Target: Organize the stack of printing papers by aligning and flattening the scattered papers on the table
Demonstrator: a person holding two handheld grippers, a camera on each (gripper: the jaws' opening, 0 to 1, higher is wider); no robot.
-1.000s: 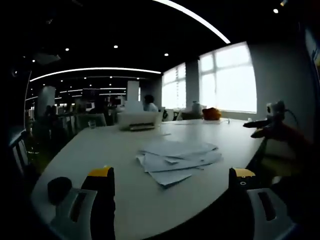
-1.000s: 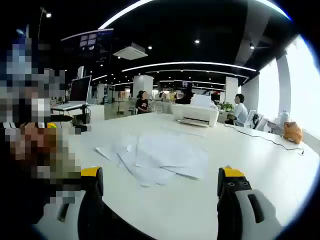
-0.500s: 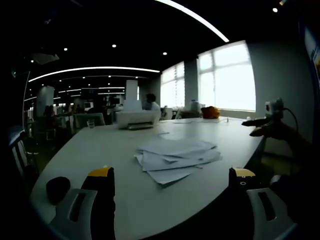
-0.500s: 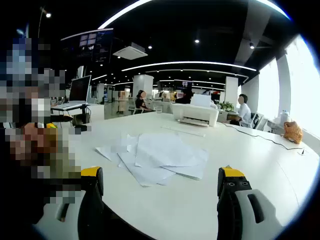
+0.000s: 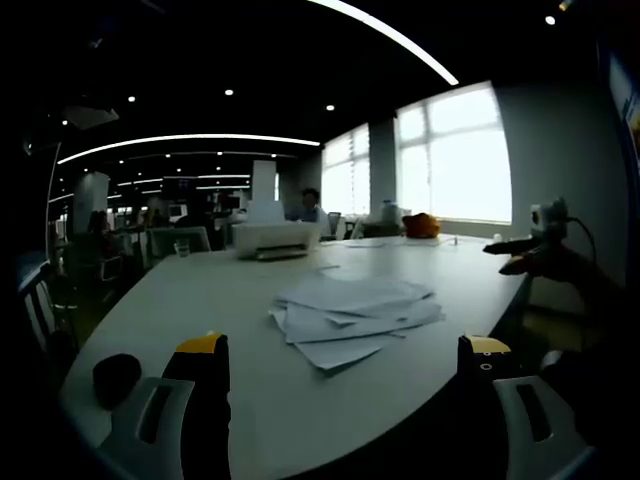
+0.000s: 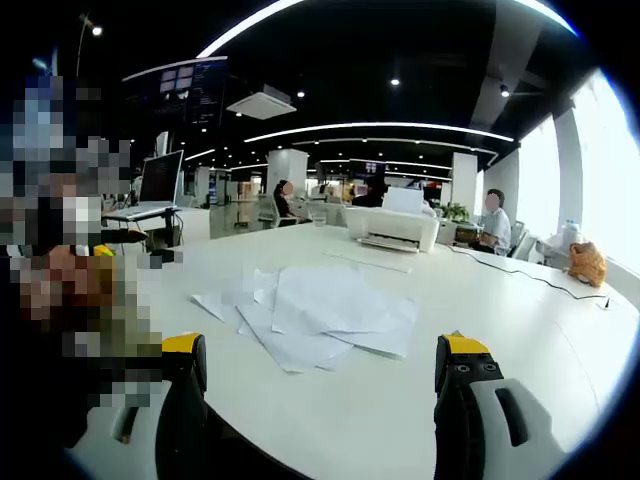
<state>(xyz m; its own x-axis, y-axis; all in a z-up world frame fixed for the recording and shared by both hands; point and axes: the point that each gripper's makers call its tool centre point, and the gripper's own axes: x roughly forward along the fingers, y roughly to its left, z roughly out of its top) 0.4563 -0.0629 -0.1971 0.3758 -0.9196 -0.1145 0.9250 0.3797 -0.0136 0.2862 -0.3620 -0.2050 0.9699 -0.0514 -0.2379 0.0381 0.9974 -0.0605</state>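
left hand-held gripper [image 5: 340, 365] agape, right hand-held gripper [image 6: 318, 362] agape

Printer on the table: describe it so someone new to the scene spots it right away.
Start at the big white table and the loose spread of papers in its middle. Look past the papers to the far end: the printer is the white boxy unit with an upright sheet rising from its back. It is the only bulky thing standing there; the papers lie flat.
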